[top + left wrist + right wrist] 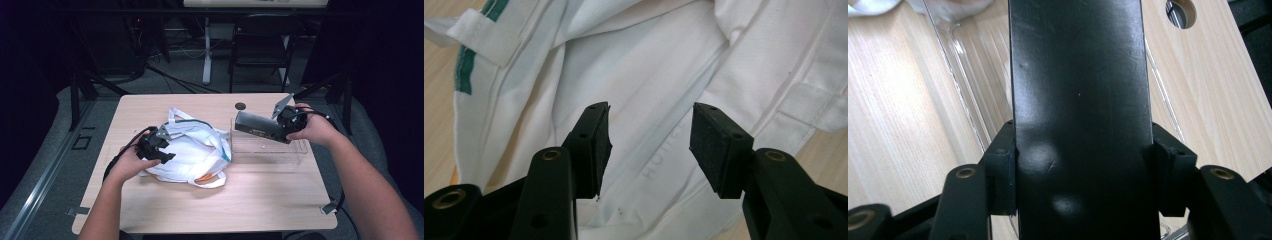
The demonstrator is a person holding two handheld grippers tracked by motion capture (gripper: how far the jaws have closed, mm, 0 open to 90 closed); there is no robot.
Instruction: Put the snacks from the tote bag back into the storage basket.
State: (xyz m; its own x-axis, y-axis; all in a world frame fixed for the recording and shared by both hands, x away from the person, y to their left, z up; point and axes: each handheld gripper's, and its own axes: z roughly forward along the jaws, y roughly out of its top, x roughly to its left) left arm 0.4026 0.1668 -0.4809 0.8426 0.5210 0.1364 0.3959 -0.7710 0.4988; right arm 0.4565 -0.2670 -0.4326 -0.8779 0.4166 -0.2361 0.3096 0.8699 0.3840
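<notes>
Left gripper view reads faint grey letters, seemingly "HOTEL", on the white cloth bag (659,85), crumpled with green-trimmed straps, lying centre-left on the tabletop (165,205). Left gripper (650,142) hangs over it, jaws spread, pinching nothing. Right gripper (1080,172) pinches a long black box (1080,90), held at centre-right of the high view above a clear plastic tray (295,150).

The white cloth bag (649,85) is lying soft and creased, the black box (1080,100) is showing a smooth, slightly glossy sheen, the clear plastic tray (295,150) is glinting on the pale matt wood-grain table (225,205).
</notes>
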